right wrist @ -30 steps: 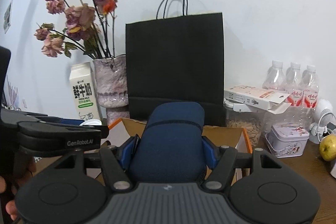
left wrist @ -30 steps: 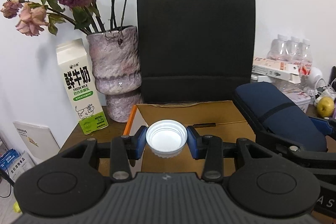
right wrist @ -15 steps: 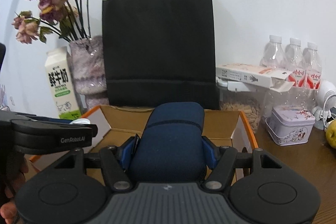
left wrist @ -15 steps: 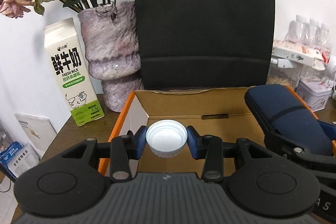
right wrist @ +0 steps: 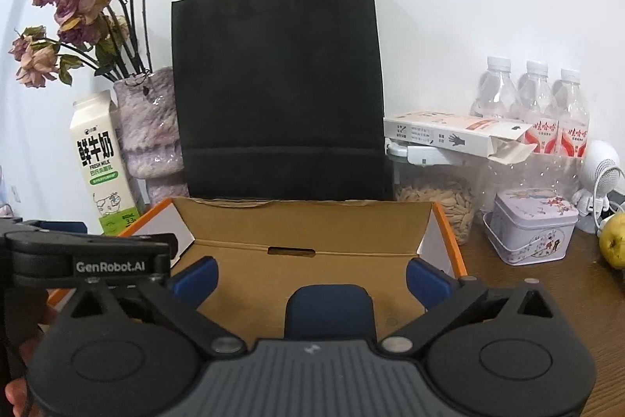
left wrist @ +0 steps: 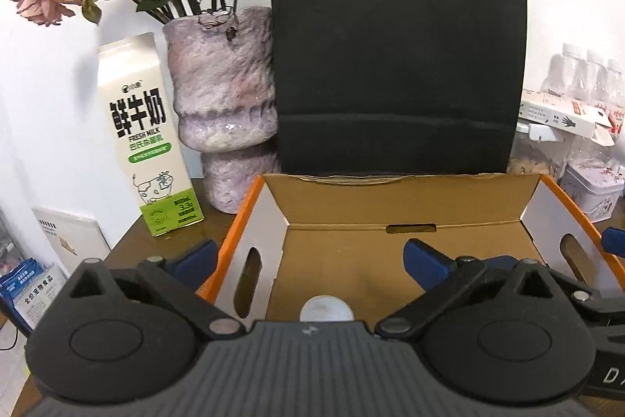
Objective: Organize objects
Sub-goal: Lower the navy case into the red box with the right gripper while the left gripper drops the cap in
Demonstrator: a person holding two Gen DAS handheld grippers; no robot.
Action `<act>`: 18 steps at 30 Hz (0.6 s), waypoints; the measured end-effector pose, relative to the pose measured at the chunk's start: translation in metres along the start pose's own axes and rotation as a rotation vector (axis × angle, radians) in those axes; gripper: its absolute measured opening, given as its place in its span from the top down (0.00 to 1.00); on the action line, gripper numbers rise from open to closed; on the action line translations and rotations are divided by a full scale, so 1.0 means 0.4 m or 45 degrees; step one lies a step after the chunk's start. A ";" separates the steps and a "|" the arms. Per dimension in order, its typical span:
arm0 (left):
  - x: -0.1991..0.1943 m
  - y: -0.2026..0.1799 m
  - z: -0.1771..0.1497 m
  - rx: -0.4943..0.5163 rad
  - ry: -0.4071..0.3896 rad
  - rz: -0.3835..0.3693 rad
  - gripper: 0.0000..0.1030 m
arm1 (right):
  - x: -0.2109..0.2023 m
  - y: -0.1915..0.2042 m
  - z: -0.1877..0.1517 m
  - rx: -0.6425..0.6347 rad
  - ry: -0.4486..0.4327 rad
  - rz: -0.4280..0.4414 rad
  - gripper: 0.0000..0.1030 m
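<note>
While corrugated and boxy, cardboard box (left wrist: 390,206) beside round white cap (left wrist: 326,309)

three water bottles (right wrist: 531,96) (clear), one milk carton (right wrist: 102,163)

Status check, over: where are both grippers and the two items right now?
Left gripper and right gripper opening, nothing clamped. White cap and blue case lie in the cardboard box. Nothing in the way.
</note>
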State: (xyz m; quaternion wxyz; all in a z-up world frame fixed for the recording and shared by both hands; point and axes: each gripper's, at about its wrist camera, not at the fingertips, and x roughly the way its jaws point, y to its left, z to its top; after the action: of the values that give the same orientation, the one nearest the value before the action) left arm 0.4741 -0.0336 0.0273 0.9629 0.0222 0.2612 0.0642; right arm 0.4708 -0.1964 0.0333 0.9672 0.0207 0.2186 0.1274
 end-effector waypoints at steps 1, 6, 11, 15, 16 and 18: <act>-0.003 0.001 0.000 0.002 -0.001 -0.001 0.00 | -0.004 0.002 0.002 -0.005 -0.004 0.001 0.00; -0.025 0.005 0.000 0.014 -0.008 0.000 0.00 | -0.026 0.013 0.013 -0.016 -0.017 0.002 0.00; -0.062 0.014 0.006 0.003 -0.022 -0.003 0.00 | -0.051 0.026 0.018 -0.029 -0.018 -0.002 0.00; -0.095 0.021 0.009 0.003 -0.035 -0.001 0.00 | -0.084 0.037 0.028 -0.042 -0.026 -0.002 0.00; -0.104 0.023 0.011 -0.001 -0.039 0.000 0.00 | -0.091 0.041 0.030 -0.045 -0.028 -0.002 0.00; -0.125 0.028 0.013 -0.009 -0.046 0.000 0.00 | -0.112 0.047 0.038 -0.048 -0.037 -0.006 0.00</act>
State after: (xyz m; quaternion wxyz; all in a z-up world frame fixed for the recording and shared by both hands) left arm 0.4326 -0.0293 0.0577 0.9675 0.0201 0.2436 0.0648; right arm 0.4338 -0.1893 0.0674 0.9708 0.0037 0.2023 0.1291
